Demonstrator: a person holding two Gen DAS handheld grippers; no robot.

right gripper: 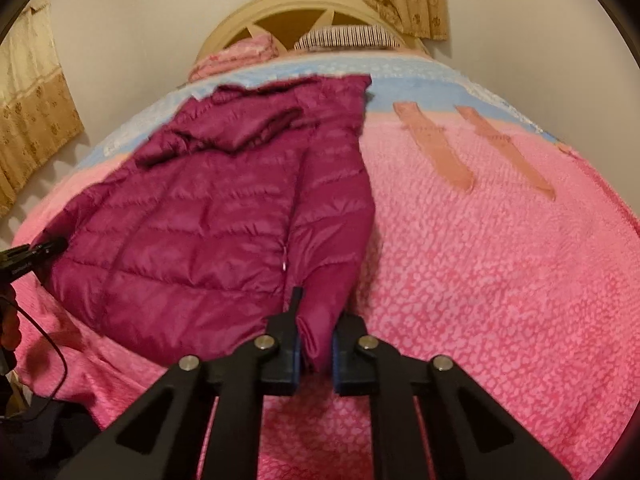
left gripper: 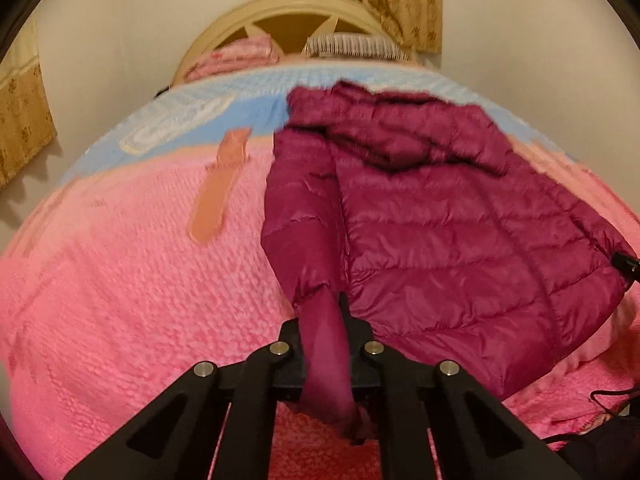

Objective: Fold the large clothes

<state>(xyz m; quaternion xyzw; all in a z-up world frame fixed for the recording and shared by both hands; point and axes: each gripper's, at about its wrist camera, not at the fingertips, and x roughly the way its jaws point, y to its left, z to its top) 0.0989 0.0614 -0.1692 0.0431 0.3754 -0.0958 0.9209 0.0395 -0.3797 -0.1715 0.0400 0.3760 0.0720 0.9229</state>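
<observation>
A magenta quilted puffer jacket [left gripper: 460, 220] lies spread on the pink bedspread [left gripper: 120, 280], hood toward the headboard. My left gripper [left gripper: 325, 320] is shut on the cuff of the jacket's left sleeve, which hangs down between the fingers. In the right wrist view the jacket [right gripper: 192, 216] lies to the left. My right gripper [right gripper: 314, 336] is shut on the end of the jacket's right sleeve at the near edge. The other gripper's tip shows at each view's edge [left gripper: 626, 266], [right gripper: 36, 252].
The bedspread [right gripper: 500, 280] has a light blue band and orange stripes [right gripper: 436, 148] toward the head. A folded pink blanket [left gripper: 236, 58] and a striped pillow [left gripper: 352, 42] lie against the cream headboard [left gripper: 280, 16]. Curtains hang behind. A black cable [right gripper: 52, 356] trails at the near left.
</observation>
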